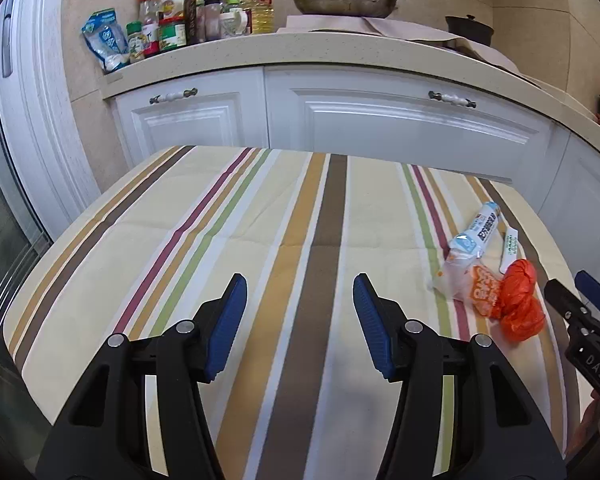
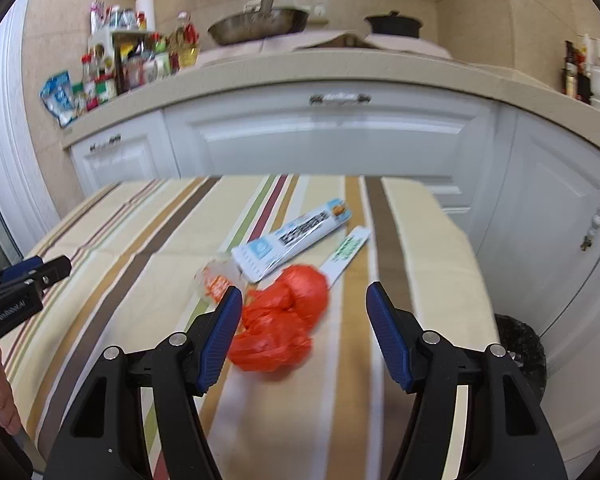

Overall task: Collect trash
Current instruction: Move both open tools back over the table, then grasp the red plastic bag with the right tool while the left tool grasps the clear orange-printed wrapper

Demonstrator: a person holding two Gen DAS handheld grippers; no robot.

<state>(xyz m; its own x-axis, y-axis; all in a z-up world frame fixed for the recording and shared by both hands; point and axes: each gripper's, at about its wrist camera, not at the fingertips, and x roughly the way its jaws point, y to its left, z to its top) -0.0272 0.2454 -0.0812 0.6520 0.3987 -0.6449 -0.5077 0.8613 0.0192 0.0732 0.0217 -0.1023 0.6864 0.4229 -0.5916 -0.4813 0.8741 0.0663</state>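
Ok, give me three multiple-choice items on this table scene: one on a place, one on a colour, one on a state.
1. Where does the crumpled orange plastic bag lie?
A. on the striped tablecloth
B. on the beige kitchen counter
C. in the steel pan

2. What colour are the pads on the right tool?
A. red
B. blue
C. green

3. How do the left tool's jaws stand?
A. shut on the bag
B. shut on nothing
C. apart, holding nothing

Answers: 1 A, the bag rests on the cloth beside the long white and blue wrapper; 2 B, both pads show blue; 3 C, only cloth shows between them.
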